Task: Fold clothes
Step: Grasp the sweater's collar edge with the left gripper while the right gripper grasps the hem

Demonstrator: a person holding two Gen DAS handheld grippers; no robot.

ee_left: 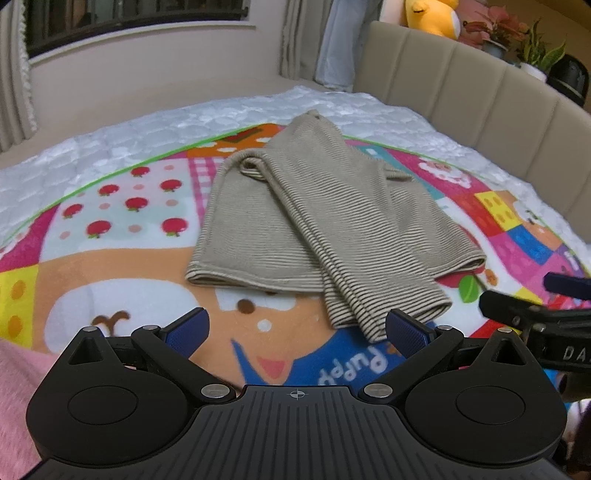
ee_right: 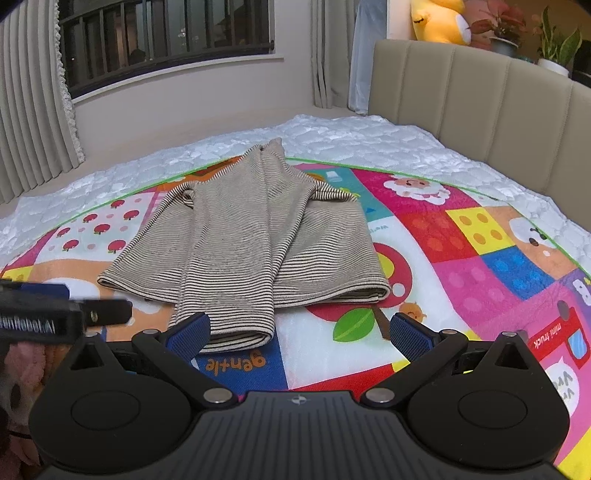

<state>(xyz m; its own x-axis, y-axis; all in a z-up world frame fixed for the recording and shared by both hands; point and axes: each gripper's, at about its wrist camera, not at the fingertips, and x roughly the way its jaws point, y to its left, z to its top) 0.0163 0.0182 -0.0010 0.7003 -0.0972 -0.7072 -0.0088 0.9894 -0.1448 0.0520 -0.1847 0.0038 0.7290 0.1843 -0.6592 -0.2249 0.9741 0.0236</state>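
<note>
While both tools hang low at the near edge of the bed, neither is holding anything: the left gripper [ee_left: 297, 330] has its blue-padded fingers [ee_left: 188, 332] spread wide apart, and the right gripper [ee_right: 299, 334] shows the same wide gap, with bare mat visible between the pads in each wrist view. That open stance suits a pause between folds, probably so the person can choose the next hem to pinch. Just beyond the fingertips lies the striped shirt [ee_left: 295, 206], beige with fine dark lines, resting on the cartoon play mat [ee_left: 122, 206], which gives it a flat, roomy surface for folding. Its sleeves appear to have been laid inward over the body, running from the far collar end down to the near side, where the cuffs [ee_right: 225, 325] stick out past the bottom hem and sit just beside the right gripper's left pad. So the garment looks partly folded, with a lengthwise or crosswise fold likely left to do. Farther off, the mat ends at a green border on the white quilted cover [ee_right: 332, 133]. To the far right stands the padded headboard [ee_right: 480, 99], topped by a yellow plush toy [ee_right: 439, 20].
</note>
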